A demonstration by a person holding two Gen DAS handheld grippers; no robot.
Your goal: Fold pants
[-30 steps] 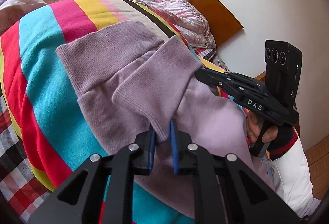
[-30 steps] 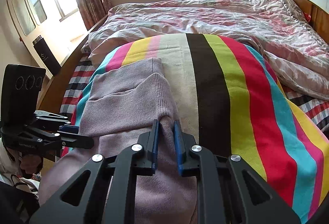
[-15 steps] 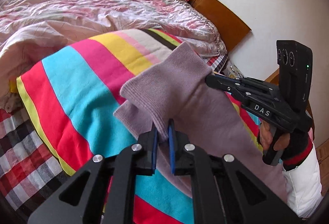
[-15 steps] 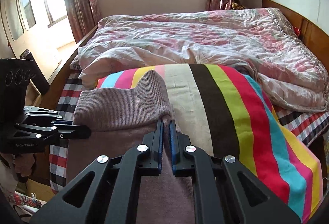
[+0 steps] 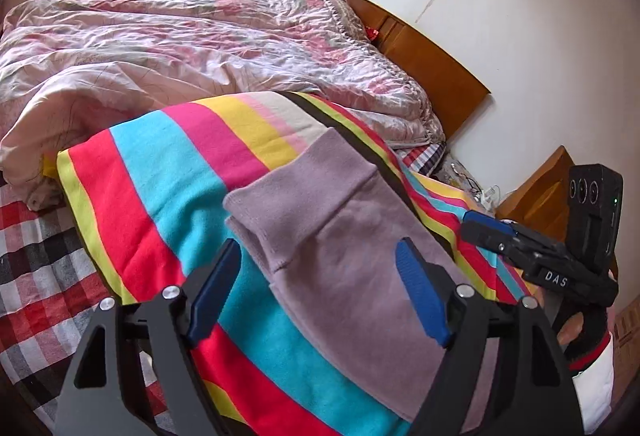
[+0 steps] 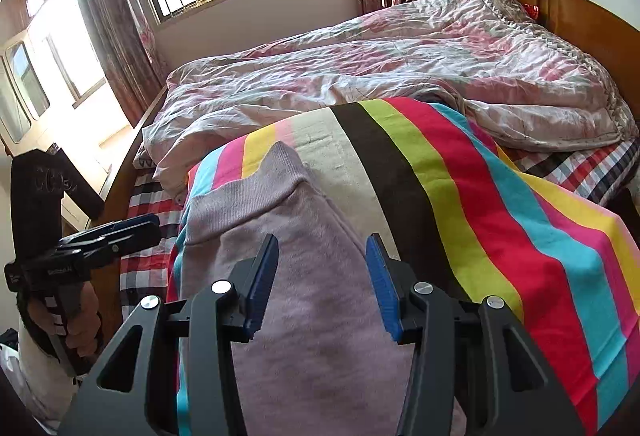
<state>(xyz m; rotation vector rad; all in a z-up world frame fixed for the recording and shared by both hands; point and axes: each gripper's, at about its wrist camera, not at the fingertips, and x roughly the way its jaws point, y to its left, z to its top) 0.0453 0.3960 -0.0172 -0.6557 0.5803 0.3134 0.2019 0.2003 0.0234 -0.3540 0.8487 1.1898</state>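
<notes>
On striped blanket: one pants, seemingly folded; two tools spread.

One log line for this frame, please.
left gripper: open, above pants | right gripper: open, above pants | lilac pants: folded, released, on striped blanket | bed

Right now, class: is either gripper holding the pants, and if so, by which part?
Nothing is held. The left gripper and right gripper are both open above the pants, which lie on the striped blanket.
</notes>
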